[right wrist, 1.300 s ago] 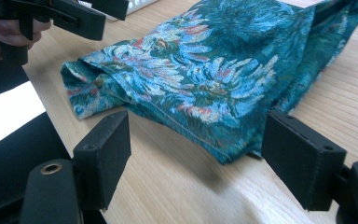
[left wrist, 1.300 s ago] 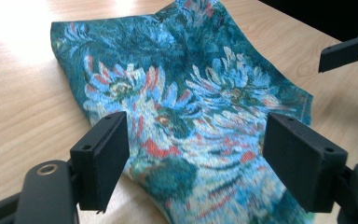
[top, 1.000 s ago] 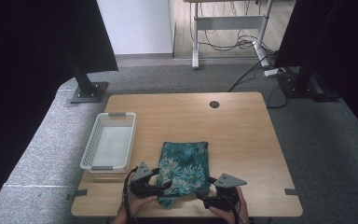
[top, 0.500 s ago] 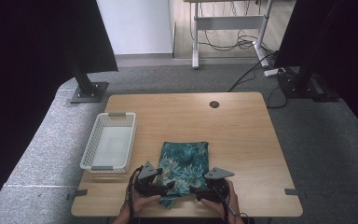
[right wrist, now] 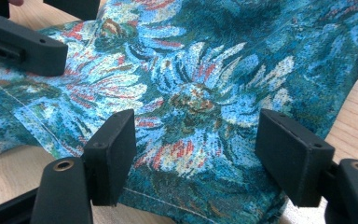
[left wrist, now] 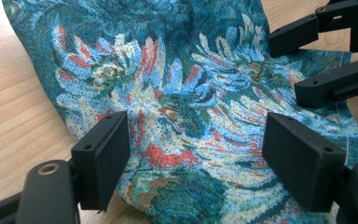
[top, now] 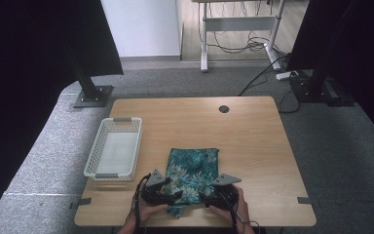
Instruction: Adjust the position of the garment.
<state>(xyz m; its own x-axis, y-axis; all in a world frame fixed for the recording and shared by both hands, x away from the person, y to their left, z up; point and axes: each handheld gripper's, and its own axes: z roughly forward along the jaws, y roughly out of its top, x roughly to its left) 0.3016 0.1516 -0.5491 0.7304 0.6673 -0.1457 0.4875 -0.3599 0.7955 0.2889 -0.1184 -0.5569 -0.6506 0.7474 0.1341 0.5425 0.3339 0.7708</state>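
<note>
A teal cloth with a blue and red flower pattern (top: 193, 171) lies folded on the wooden table (top: 253, 141) near its front edge. My left gripper (top: 175, 195) sits at the cloth's near left corner, open, its jaws spread over the fabric (left wrist: 186, 107). My right gripper (top: 205, 197) sits at the near right corner, also open, jaws spread above the cloth (right wrist: 200, 93). Each gripper view shows the other gripper's black fingers (left wrist: 331, 84) (right wrist: 23, 44) just across the cloth. Nothing is pinched between either pair of jaws.
A white mesh basket (top: 113, 153) stands empty on the table's left side, close to the cloth. A round cable hole (top: 224, 108) sits near the far edge. Bare wood lies to the right of the cloth and behind it.
Both grippers have moved inward toward each other along the cloth's near edge, the right one most. The cloth's near edge looks slightly bunched between them.
</note>
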